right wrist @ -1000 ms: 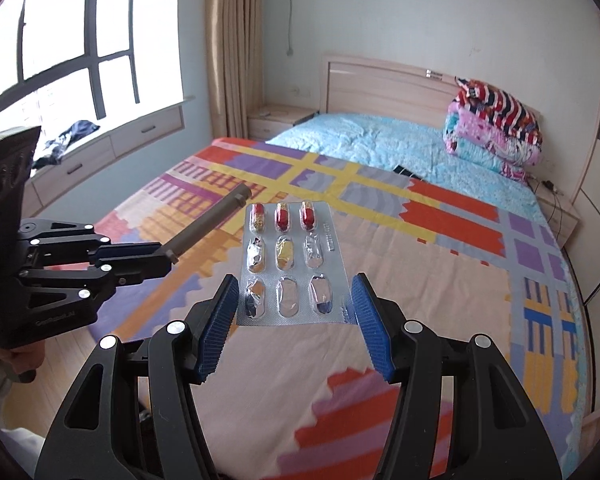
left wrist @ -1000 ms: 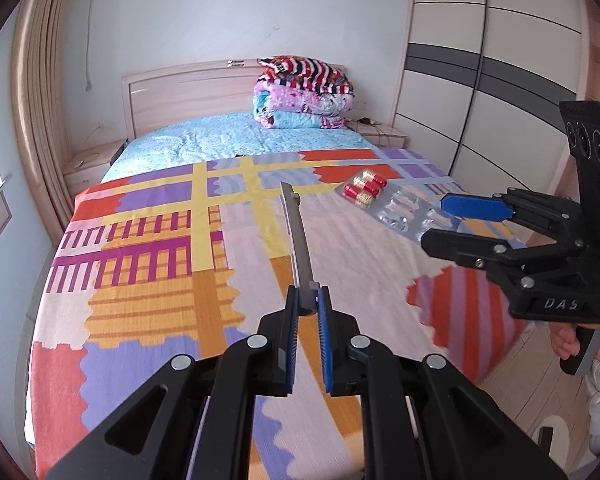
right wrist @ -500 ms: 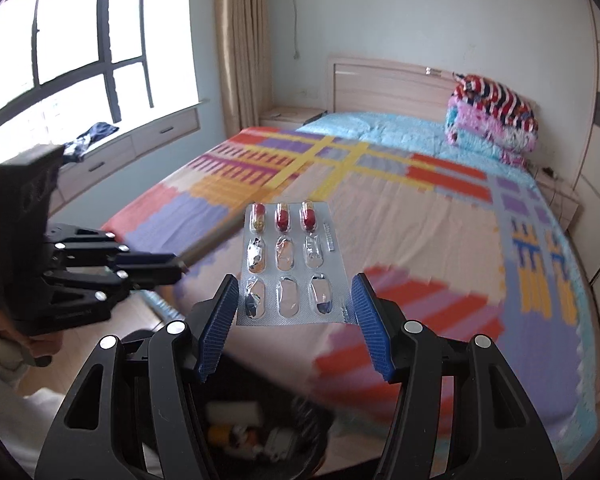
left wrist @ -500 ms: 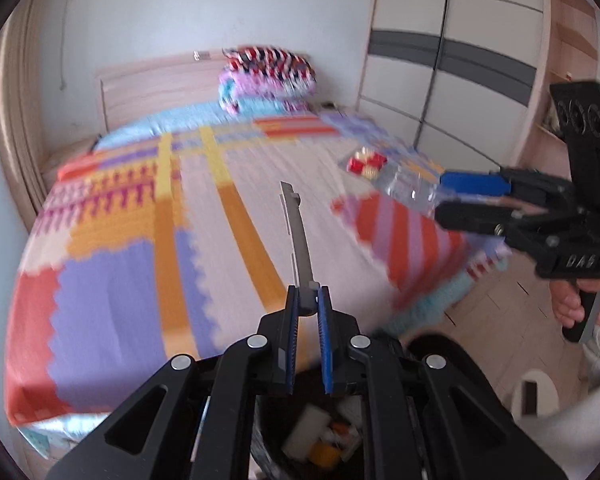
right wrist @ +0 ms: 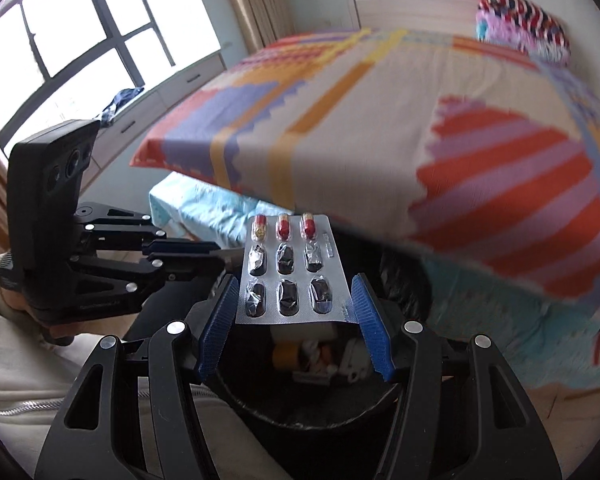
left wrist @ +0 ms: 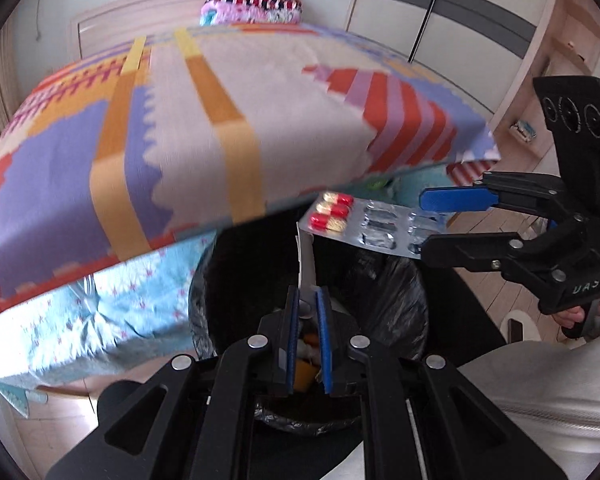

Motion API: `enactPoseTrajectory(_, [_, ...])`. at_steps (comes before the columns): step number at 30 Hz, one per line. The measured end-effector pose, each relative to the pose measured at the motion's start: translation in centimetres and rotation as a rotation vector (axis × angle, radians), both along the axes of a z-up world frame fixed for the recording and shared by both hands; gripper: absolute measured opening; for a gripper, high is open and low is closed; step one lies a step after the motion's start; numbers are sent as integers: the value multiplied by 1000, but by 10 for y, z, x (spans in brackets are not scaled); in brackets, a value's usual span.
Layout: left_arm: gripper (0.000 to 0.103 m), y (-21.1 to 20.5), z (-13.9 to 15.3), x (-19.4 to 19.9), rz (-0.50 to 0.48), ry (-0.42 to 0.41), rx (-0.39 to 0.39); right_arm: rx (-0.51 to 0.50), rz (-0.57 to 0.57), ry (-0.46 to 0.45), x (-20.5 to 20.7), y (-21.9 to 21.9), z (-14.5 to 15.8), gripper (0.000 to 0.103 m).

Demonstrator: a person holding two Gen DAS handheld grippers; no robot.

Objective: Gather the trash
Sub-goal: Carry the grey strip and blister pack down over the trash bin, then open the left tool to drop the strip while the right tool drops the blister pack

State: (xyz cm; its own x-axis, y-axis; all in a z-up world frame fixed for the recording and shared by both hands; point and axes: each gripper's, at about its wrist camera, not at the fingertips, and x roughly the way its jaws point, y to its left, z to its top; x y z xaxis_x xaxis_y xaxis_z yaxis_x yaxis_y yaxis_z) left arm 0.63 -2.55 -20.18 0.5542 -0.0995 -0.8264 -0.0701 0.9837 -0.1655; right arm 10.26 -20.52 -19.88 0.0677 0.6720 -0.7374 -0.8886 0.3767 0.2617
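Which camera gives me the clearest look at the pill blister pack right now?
Right wrist: the blister pack lies face-up between the right tool's fingers, all rows visible. The left wrist view shows it edge-on, partly hidden by that tool.

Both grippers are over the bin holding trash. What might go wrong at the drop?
The blister pack sits flat between the right gripper fingers above the bin; it may catch and hang. The thin strip in the left gripper pokes up under the pack, so the two may collide.
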Motion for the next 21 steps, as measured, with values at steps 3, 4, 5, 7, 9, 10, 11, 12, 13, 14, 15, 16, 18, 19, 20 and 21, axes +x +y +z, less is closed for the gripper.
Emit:
enactPoseTrajectory(3, [9, 1, -15, 3, 5, 35, -12, -18, -13, 29, 4, 0, -15, 58])
enactPoseTrajectory(4, [9, 1, -21, 4, 5, 52, -15, -27, -19, 42, 6, 1, -20, 55])
enactPoseTrajectory(5, [9, 1, -26, 4, 3, 65, -18, -38, -24, 54, 8, 2, -25, 55])
enactPoseTrajectory(7, [9, 0, -40, 7, -12, 107, -27, -80, -51, 62, 11, 5, -38, 55])
enactPoseTrajectory(9, [9, -4, -55, 10, -36, 161, -11, -108, -66, 92, 15, 7, -50, 55])
enactPoseTrajectory(10, [9, -6, -61, 10, -46, 182, -12, -118, -65, 113, 16, 8, -58, 55])
enactPoseTrajectory(11, [9, -7, -66, 11, -54, 196, -14, -126, -64, 118, 15, 9, -61, 55])
enactPoseTrajectory(12, [9, -8, -70, 11, -58, 208, -8, -131, -60, 122, 14, 10, -64, 55])
enactPoseTrajectory(13, [9, -9, -72, 12, -59, 216, -5, -132, -57, 126, 12, 10, -65, 55])
enactPoseTrajectory(14, [9, -8, -74, 12, -60, 224, -7, -132, -55, 128, 12, 10, -66, 55])
enactPoseTrajectory(15, [9, -8, -76, 12, -60, 229, -6, -131, -53, 129, 11, 11, -66, 55])
enactPoseTrajectory(16, [9, -10, -76, 13, -59, 232, -2, -132, -51, 131, 10, 11, -66, 55])
enactPoseTrajectory(18, [9, -11, -77, 12, -61, 235, -2, -138, -51, 136, 12, 11, -67, 55])
enactPoseTrajectory(19, [9, -13, -77, 13, -61, 235, -1, -142, -54, 141, 13, 12, -68, 55])
enactPoseTrajectory(20, [9, -13, -76, 12, -62, 233, 1, -144, -54, 144, 14, 12, -69, 55])
enactPoseTrajectory(21, [9, -12, -74, 14, -61, 232, 3, -147, -53, 145, 14, 14, -70, 55])
